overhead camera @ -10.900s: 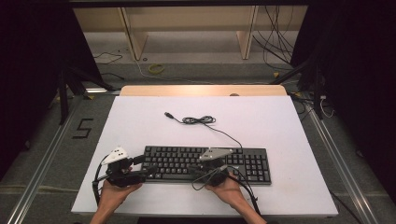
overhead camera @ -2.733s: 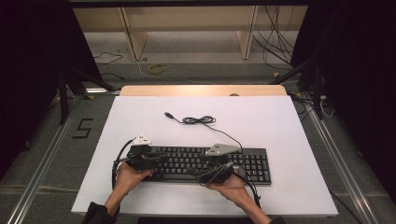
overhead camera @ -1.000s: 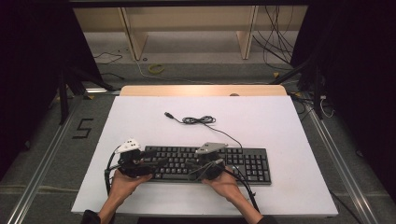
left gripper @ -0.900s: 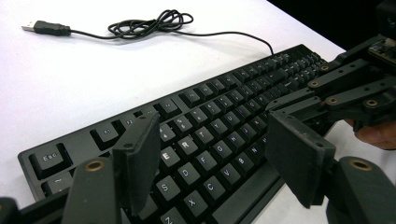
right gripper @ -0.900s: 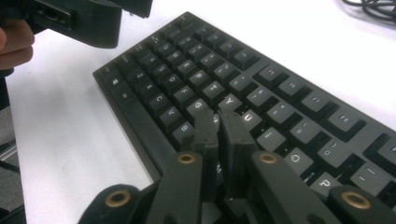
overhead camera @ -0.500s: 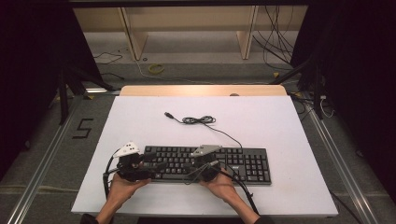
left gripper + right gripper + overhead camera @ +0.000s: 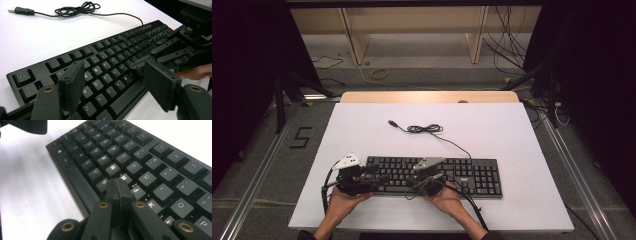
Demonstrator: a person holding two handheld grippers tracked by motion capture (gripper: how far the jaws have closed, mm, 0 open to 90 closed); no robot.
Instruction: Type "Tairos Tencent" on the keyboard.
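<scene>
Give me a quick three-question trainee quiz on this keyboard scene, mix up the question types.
1. True or false: the left hand-held gripper has its jaws apart over the keyboard.
2. Multiple choice: the closed tip of the right hand-held gripper sits nearest which keys? A) Esc and 1, B) H, B and J, C) O and P.
3. Fill in: the keyboard's cable lies coiled on the white table and ends in a loose ____ plug.

Key: 1 true; 2 B; 3 USB.
</scene>
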